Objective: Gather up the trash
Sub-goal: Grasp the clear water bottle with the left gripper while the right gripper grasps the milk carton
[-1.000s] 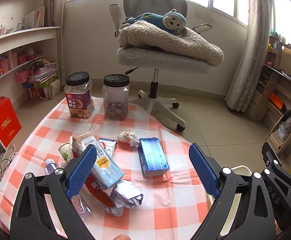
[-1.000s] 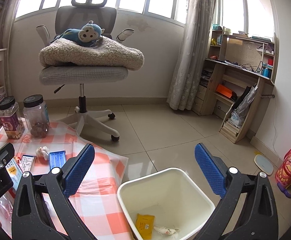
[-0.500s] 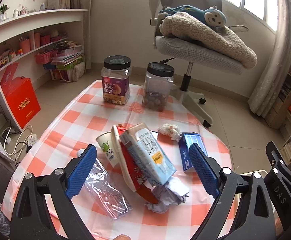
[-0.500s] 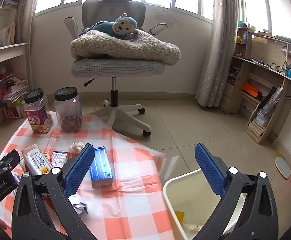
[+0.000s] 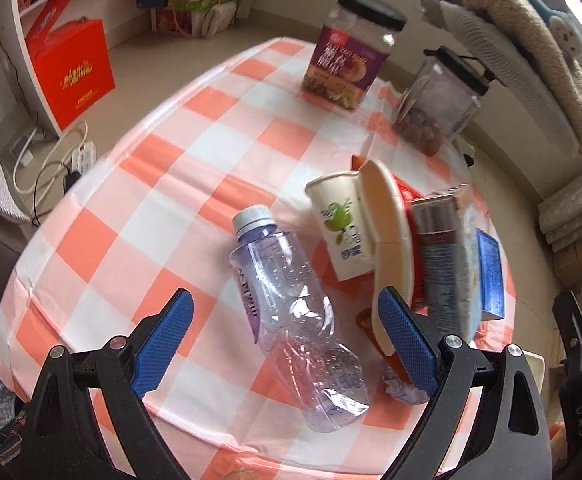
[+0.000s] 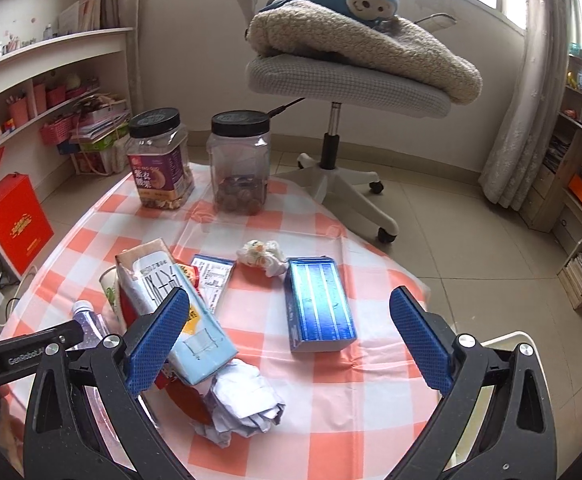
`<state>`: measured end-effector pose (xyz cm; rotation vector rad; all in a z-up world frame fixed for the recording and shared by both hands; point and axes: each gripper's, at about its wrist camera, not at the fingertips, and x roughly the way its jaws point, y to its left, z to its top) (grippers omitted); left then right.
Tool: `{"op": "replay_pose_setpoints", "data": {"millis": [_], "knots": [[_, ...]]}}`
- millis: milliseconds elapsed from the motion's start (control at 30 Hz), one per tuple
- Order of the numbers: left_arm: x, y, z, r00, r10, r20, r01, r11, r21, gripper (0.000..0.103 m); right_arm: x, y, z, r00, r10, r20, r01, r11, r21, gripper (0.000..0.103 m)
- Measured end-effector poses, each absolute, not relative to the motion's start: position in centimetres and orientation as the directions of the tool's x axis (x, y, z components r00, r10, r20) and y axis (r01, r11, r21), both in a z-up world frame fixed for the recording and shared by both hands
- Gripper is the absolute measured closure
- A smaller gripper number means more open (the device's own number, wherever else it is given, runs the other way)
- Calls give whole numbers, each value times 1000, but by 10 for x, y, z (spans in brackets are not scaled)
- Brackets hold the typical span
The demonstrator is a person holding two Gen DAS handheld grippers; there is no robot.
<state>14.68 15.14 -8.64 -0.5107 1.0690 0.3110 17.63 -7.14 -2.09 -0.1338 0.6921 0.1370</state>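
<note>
Trash covers the near half of a round table [image 6: 331,412] under an orange-and-white checked cloth. In the left wrist view the left gripper [image 5: 287,340] fills the bottom of the frame with its blue-padded fingers [image 5: 163,336] spread wide and nothing between them. A crushed clear plastic bottle [image 5: 291,312] with a white cap lies on the cloth in the lower centre of that frame, between the fingers in the picture and beyond their tips; I cannot tell whether they touch it. Right of the bottle a paper cup [image 5: 343,224] with a green print lies on its side against a heap of flattened cartons [image 5: 431,248].

In the right wrist view the right gripper [image 6: 291,336] also stands wide apart and empty at the bottom of the frame. A light blue milk carton [image 6: 179,312] lies at centre left, partly behind the left finger, with a crumpled ball of paper [image 6: 243,404] at lower centre just below it. A blue box [image 6: 319,304] lies at the centre of the frame, and a small wad of tissue [image 6: 263,256] sits just above and left of it. Two jars with black lids [image 6: 199,160] stand at the table's far edge, in the upper left part of the frame. A grey office chair [image 6: 347,84] piled with a fleece blanket and a blue plush monkey stands behind the table at upper centre. The rim of a pale bin [image 6: 503,338] shows at lower right, beside the table.
</note>
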Motion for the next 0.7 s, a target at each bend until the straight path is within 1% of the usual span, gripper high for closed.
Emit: {"op": "replay_pose_setpoints", "data": {"millis": [100,200,300,433,500,533,567,633,700], "knots": [[152,169,-108,410,-78,-909,-525,795,-305,12,191,-59,-30,705,147,-694,-263,963,-64,7],[159,172,-119,390,-141,-910,-529,775,-347,12,204,-48,-40,649,202,-734,-332,943,-34,7],[166,168,-131,356,-197,-914,-526,766,-370,12,216,-40,-50,602,243,-761,-369,929,5,7],[170,171,-151,324,-252,-912,-563,724,-400,14,230,-37,-60,548,307,-778,-401,913,78,7],[171,174,-155,327,-264,-907,-568,713,-412,19,237,-38,-64,517,343,-784,-410,904,125,7],[172,174,-153,338,-261,-904,-556,719,-416,34,240,-37,-65,504,358,-786,-414,899,144,7],[173,174,-152,350,-288,-892,-532,723,-442,45,243,-37,-68,488,374,-789,-420,893,164,7],[172,177,-153,350,-329,-877,-534,700,-475,46,247,-36,-71,449,417,-790,-434,875,215,7],[168,181,-150,345,-306,-887,-543,706,-455,47,248,-33,-72,415,449,-791,-452,857,249,7]]}}
